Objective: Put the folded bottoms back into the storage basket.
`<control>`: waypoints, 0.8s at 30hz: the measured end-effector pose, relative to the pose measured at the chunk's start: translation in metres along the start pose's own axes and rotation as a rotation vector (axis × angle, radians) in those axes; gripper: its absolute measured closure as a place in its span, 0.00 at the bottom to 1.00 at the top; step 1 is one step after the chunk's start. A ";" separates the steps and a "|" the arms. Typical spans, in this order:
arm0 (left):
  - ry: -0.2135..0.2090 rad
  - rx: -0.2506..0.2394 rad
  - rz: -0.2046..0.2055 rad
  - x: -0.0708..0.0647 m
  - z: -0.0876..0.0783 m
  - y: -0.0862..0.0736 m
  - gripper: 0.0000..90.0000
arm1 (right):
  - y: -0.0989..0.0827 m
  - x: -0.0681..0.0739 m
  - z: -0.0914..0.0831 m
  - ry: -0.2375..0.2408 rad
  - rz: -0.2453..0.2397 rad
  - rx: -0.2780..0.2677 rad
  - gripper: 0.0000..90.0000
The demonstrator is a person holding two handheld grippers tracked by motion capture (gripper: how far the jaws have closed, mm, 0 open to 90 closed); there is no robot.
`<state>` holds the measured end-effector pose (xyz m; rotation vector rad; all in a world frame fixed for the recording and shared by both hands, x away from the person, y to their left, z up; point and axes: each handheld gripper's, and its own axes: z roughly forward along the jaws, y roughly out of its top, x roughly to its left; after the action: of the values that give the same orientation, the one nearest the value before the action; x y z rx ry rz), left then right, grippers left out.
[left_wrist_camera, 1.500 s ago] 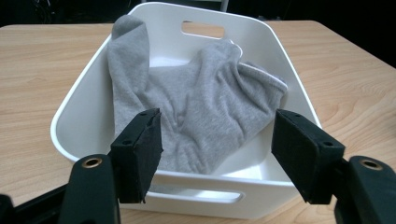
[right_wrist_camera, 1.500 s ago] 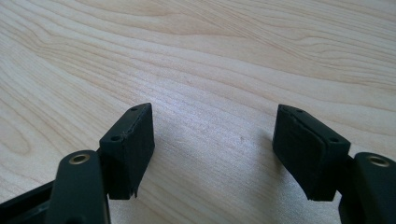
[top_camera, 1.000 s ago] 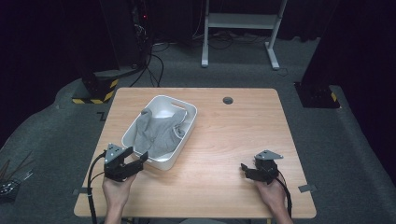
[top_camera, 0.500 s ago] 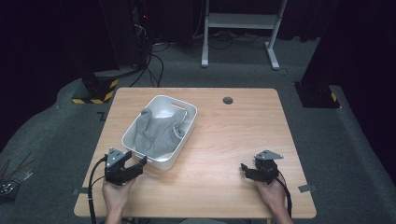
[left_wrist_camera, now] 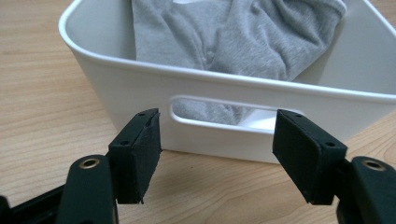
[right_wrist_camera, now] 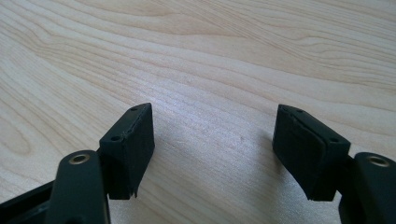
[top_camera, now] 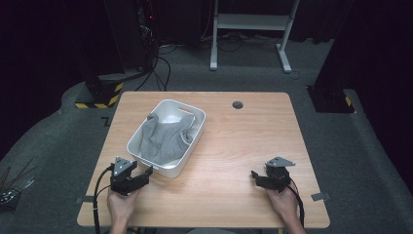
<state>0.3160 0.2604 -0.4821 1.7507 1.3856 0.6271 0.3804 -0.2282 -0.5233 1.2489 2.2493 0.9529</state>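
A white plastic basket point(top_camera: 197, 137) stands on the left half of the wooden table point(top_camera: 234, 141), with a grey garment point(top_camera: 163, 139) bunched inside it. My left gripper point(top_camera: 146, 171) rests near the table's front left, just short of the basket's near end wall, open with nothing between its jaws. In the left gripper view that wall point(left_wrist_camera: 140, 98) with its handle slot point(left_wrist_camera: 219, 112) faces the jaws point(left_wrist_camera: 217, 161), and the grey garment point(left_wrist_camera: 233, 32) shows above the rim. My right gripper point(top_camera: 255, 175) lies on the front right of the table, open over bare wood point(right_wrist_camera: 215, 154).
A round cable hole point(top_camera: 237, 104) is set in the table's far edge. Beyond the table are a white desk frame point(top_camera: 248, 29), cables and dark equipment on a grey floor. Bare wood spans between the basket and the right gripper.
My left gripper has sunk toward the tabletop and drawn slightly back toward the front edge. The right gripper, basket and garment have stayed put.
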 end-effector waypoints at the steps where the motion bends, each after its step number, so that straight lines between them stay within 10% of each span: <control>1: 0.000 0.000 0.000 0.000 0.000 0.000 0.36 | 0.000 0.000 0.000 0.000 0.000 0.000 0.33; 24: 0.056 0.061 -0.016 0.013 0.015 -0.017 0.36 | 0.000 0.000 0.000 0.000 0.000 0.000 0.33</control>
<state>0.3215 0.2697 -0.5060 1.7807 1.4695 0.6355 0.3804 -0.2282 -0.5233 1.2486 2.2491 0.9530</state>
